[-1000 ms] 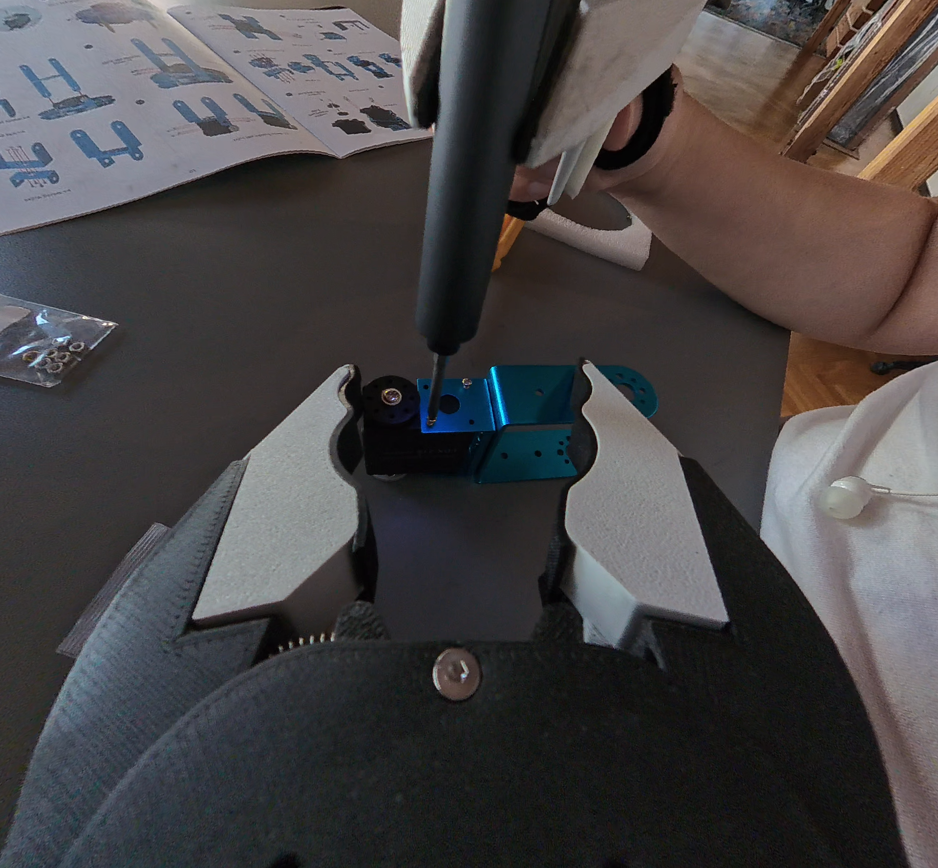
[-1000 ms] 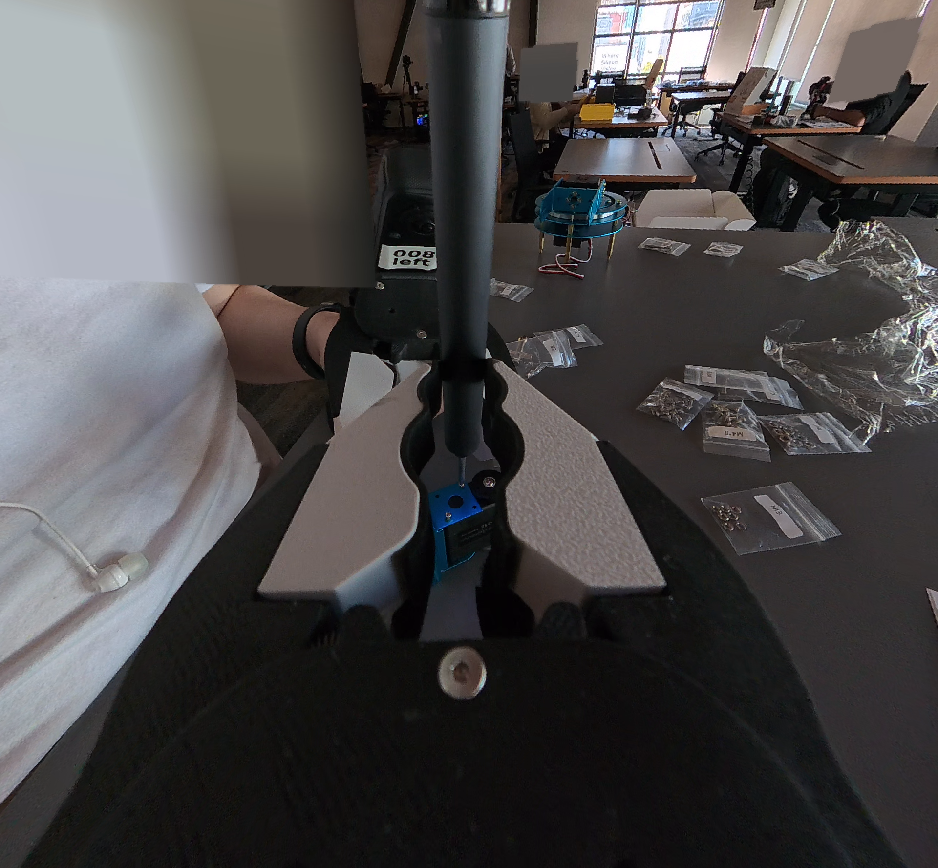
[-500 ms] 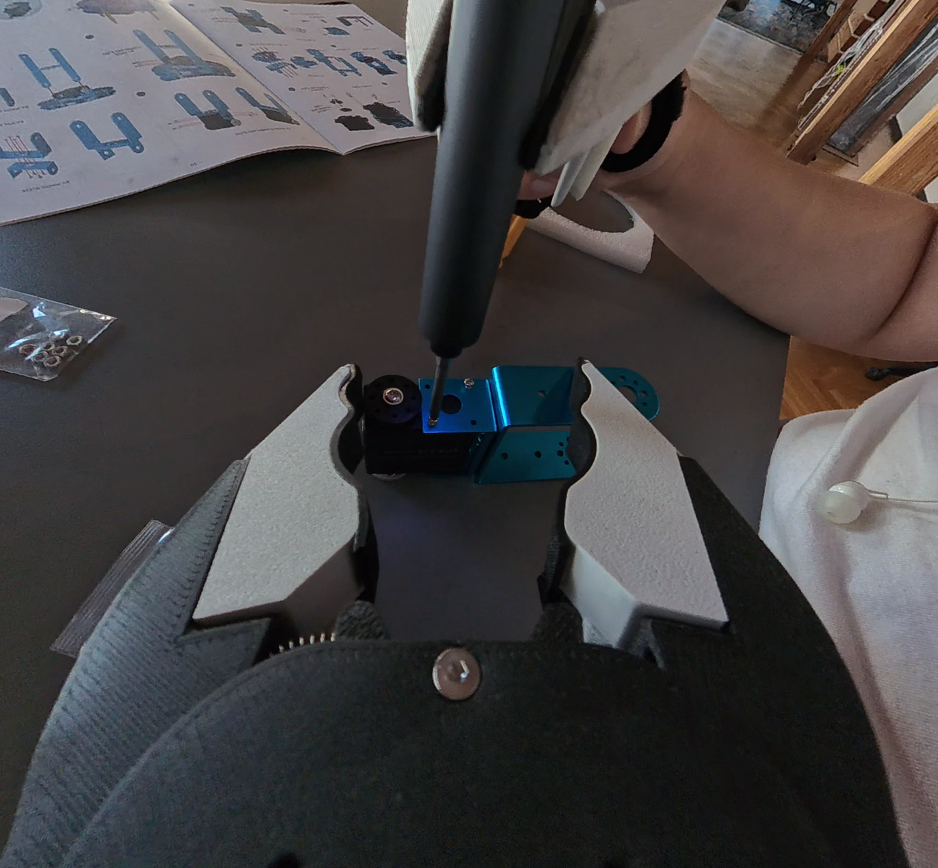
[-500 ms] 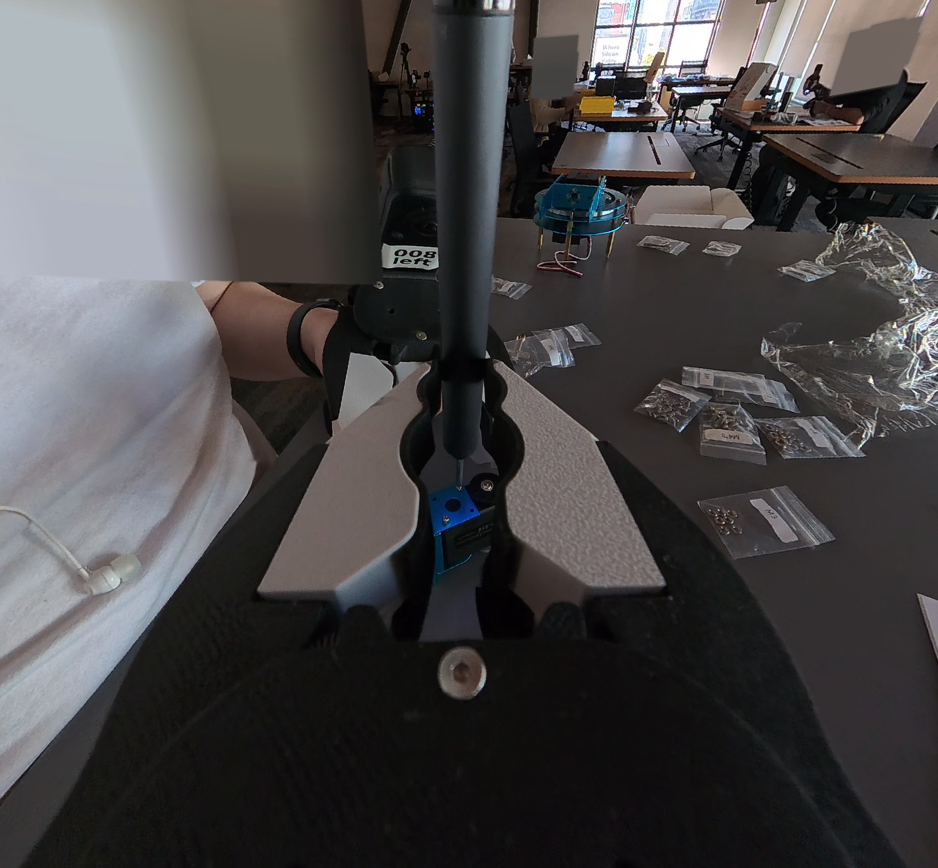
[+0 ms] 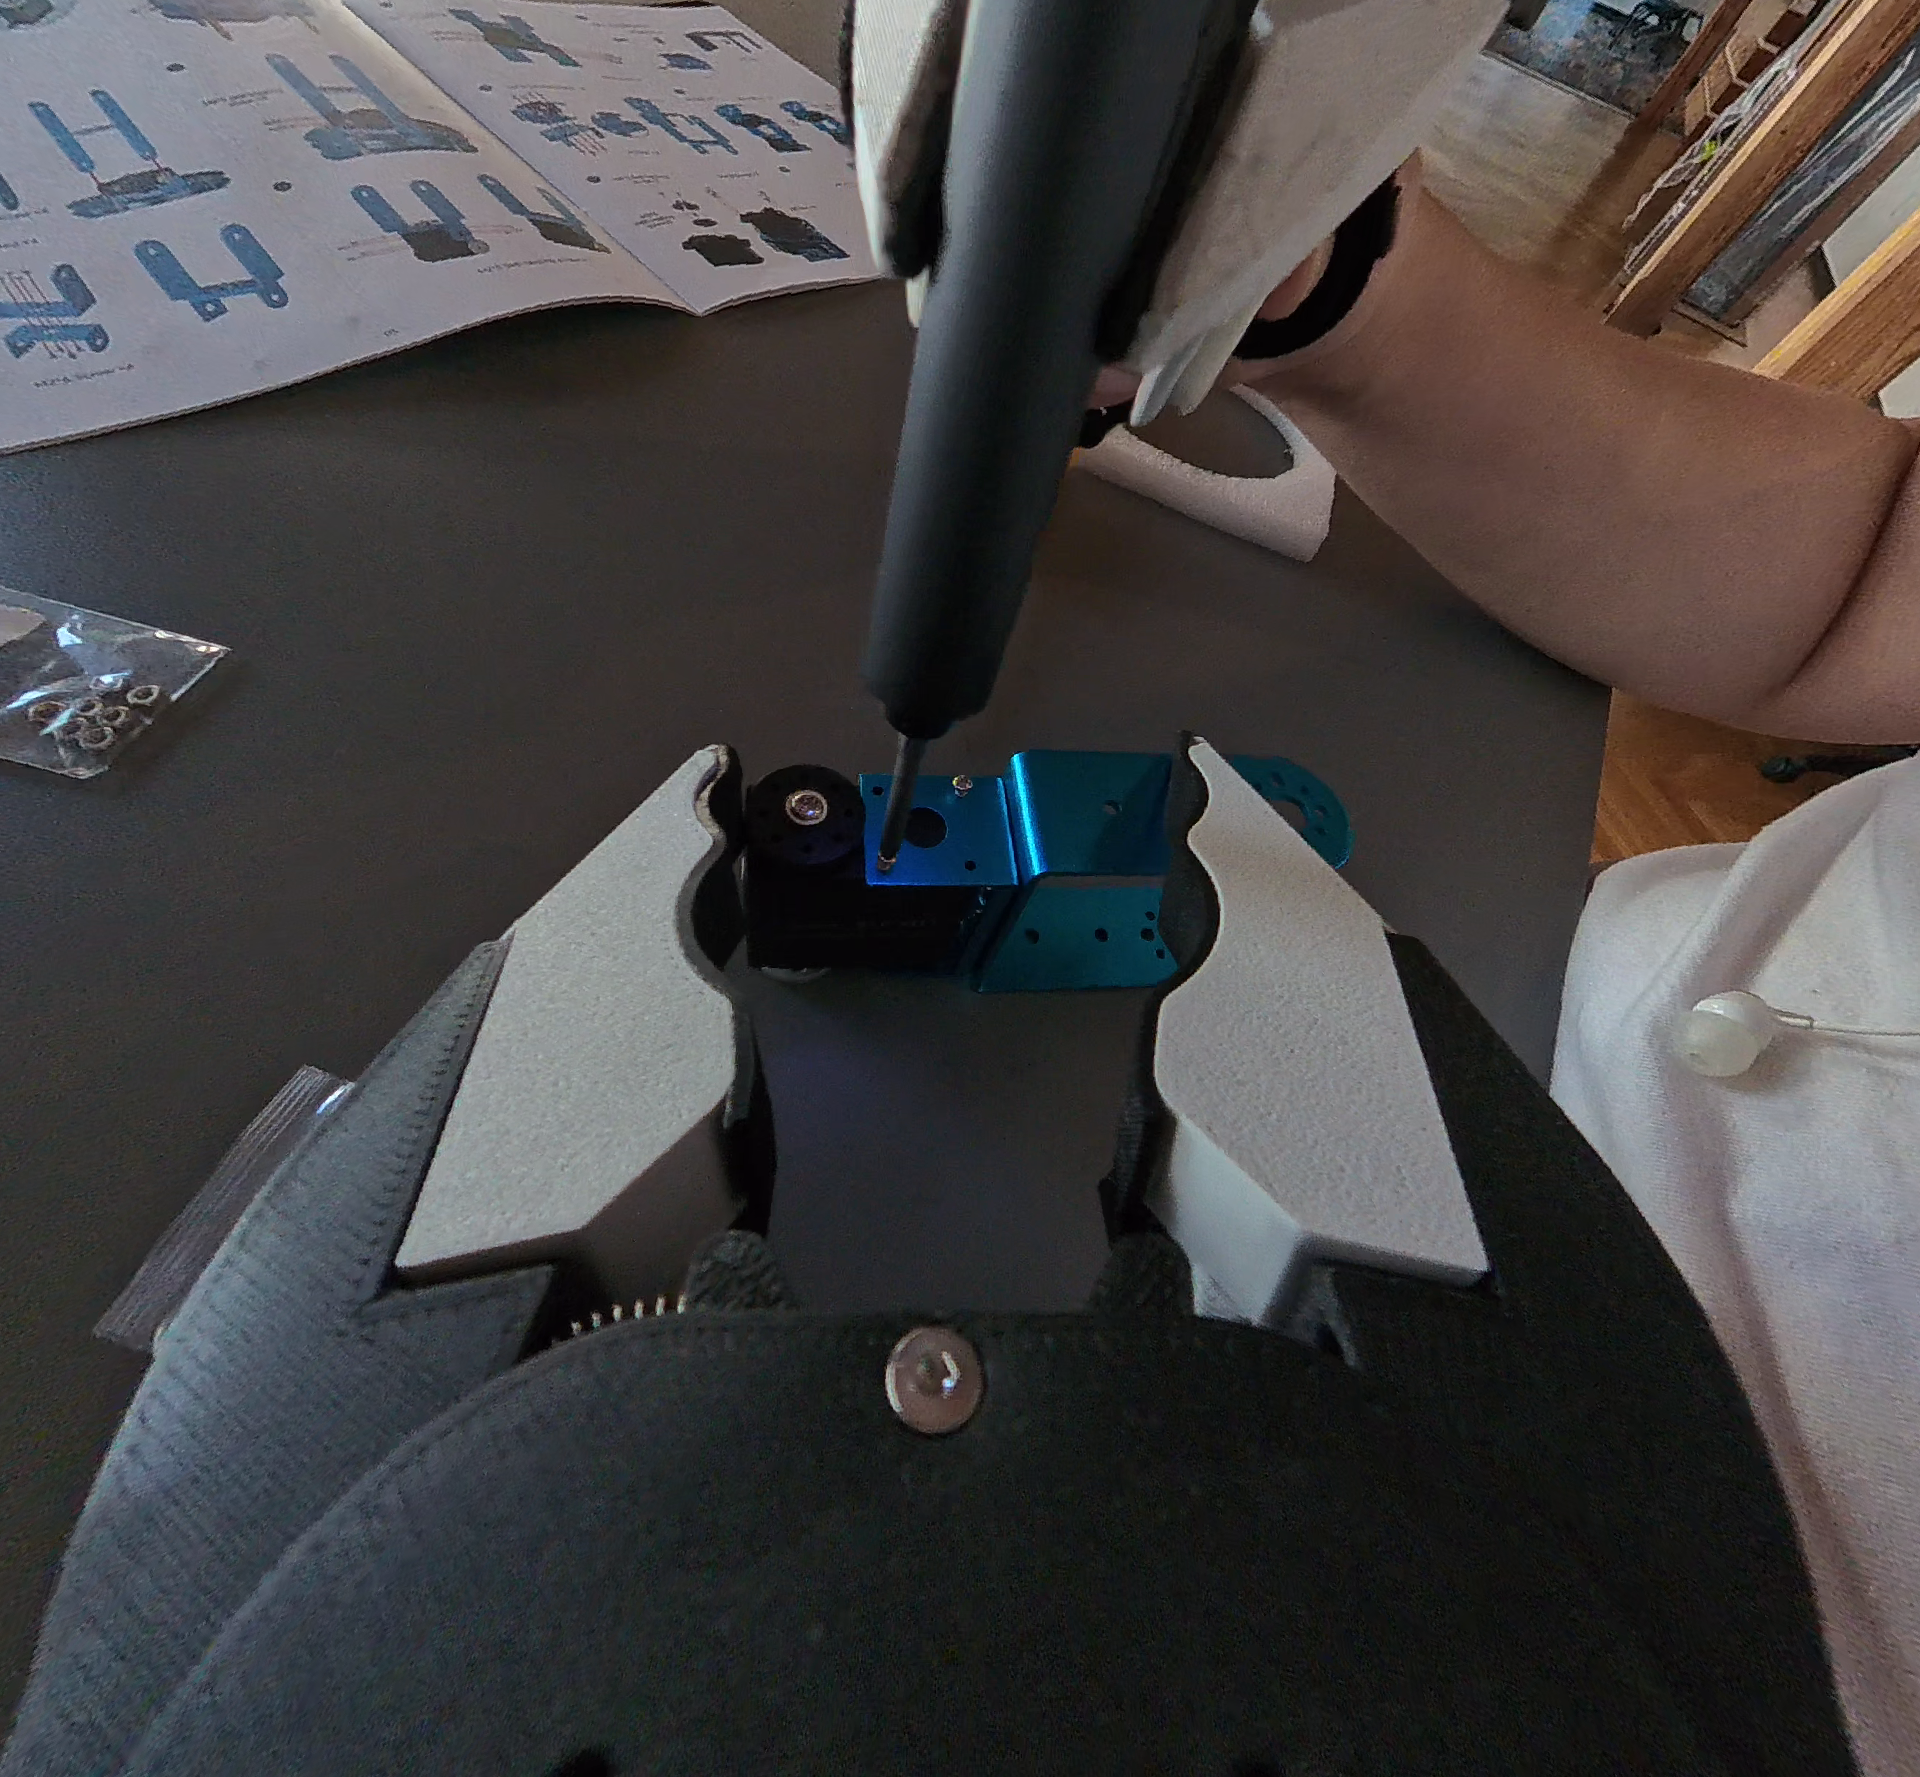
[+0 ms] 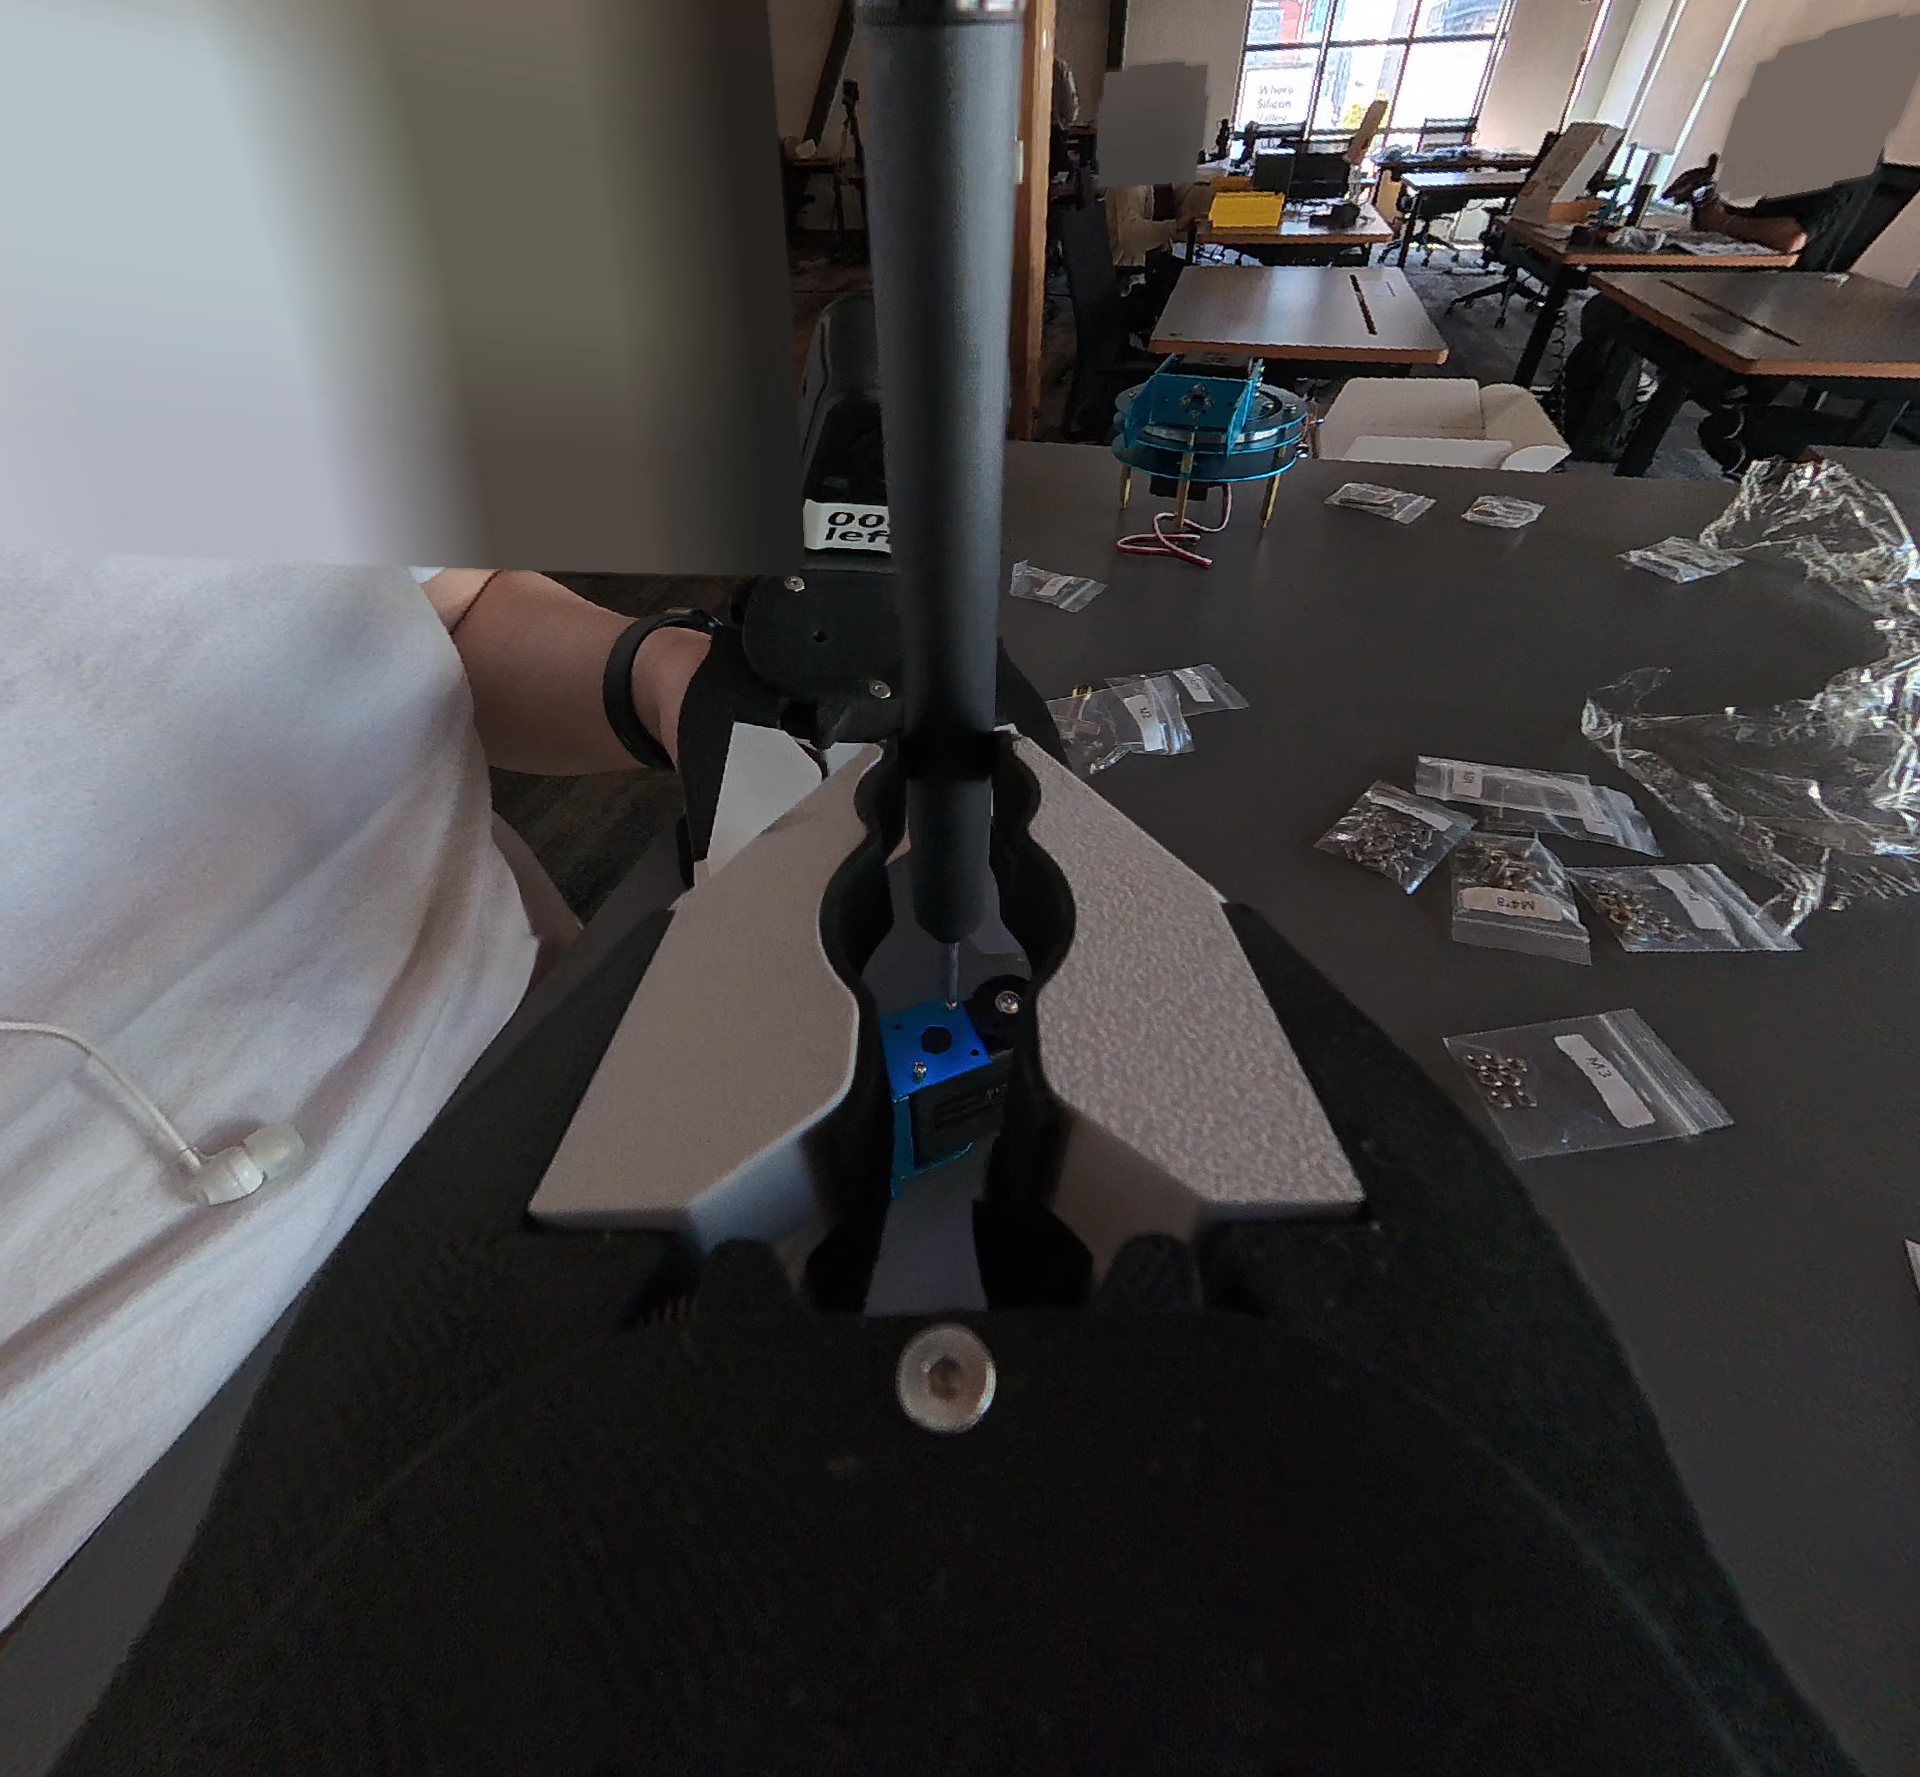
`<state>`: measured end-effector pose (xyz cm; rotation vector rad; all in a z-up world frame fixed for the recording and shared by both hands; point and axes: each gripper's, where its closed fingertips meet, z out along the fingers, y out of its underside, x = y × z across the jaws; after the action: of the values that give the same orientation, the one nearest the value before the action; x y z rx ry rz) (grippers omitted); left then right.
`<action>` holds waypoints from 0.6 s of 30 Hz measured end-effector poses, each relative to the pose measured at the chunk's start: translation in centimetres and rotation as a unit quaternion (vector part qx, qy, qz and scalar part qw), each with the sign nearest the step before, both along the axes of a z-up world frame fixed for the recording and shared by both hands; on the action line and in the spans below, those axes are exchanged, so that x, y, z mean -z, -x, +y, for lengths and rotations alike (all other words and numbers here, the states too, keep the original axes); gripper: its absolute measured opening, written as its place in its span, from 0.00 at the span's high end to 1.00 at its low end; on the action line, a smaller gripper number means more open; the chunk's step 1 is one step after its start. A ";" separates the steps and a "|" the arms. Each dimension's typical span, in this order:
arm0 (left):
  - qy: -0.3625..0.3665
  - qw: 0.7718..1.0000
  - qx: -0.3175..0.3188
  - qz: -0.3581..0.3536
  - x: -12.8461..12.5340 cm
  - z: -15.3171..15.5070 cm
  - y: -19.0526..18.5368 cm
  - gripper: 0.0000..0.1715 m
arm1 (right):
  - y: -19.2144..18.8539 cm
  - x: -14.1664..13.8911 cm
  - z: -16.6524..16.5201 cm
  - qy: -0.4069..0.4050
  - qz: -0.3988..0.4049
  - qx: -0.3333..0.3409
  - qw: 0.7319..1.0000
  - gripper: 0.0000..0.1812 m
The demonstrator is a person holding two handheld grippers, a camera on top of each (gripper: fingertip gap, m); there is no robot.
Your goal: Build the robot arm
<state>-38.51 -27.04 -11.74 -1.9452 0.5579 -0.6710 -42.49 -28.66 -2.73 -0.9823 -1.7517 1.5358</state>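
Note:
My left gripper (image 5: 956,777) is shut on a small assembly that rests on the dark table (image 5: 520,584). Its left finger presses the black servo (image 5: 821,896) and its right finger presses the blue metal bracket (image 5: 1081,844). My right gripper (image 6: 948,759) is shut on a grey screwdriver (image 6: 940,377), held nearly upright. The screwdriver (image 5: 987,325) comes down from the top of the left wrist view. Its tip sits on a screw at the front left corner of the bracket's top plate. The bracket (image 6: 935,1052) also shows between my right fingers (image 6: 1164,1000).
An open instruction booklet (image 5: 312,169) lies at the far left, with a bag of nuts (image 5: 83,699) nearer. A white foam piece (image 5: 1216,480) lies behind the assembly. Several hardware bags (image 6: 1507,865), crumpled clear plastic (image 6: 1818,740) and a round blue assembly (image 6: 1205,428) lie on the table's far side. The person's white shirt (image 5: 1766,1208) is close by. Tip to tip, the grippers are about 9 cm apart.
The screwdriver's upper end has leaned slightly to the right in the left wrist view. Its tip stays on the same screw. The left gripper and the assembly have not moved.

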 end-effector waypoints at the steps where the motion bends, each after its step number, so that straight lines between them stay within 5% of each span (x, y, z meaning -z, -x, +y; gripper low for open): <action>1: 0.001 1.000 0.000 0.002 0.1 0.0 0.0 0.54 | 0.0 0.0 -0.1 0.006 -0.004 -0.005 1.000 0.91; 18: 0.010 1.000 0.008 0.014 0.5 -0.3 -0.4 0.56 | -0.1 0.0 0.1 -0.006 0.010 0.004 1.000 0.91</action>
<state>-38.09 -27.31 -12.28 -1.9740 0.5869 -0.6620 -42.38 -28.60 -2.71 -0.9638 -1.7386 1.5239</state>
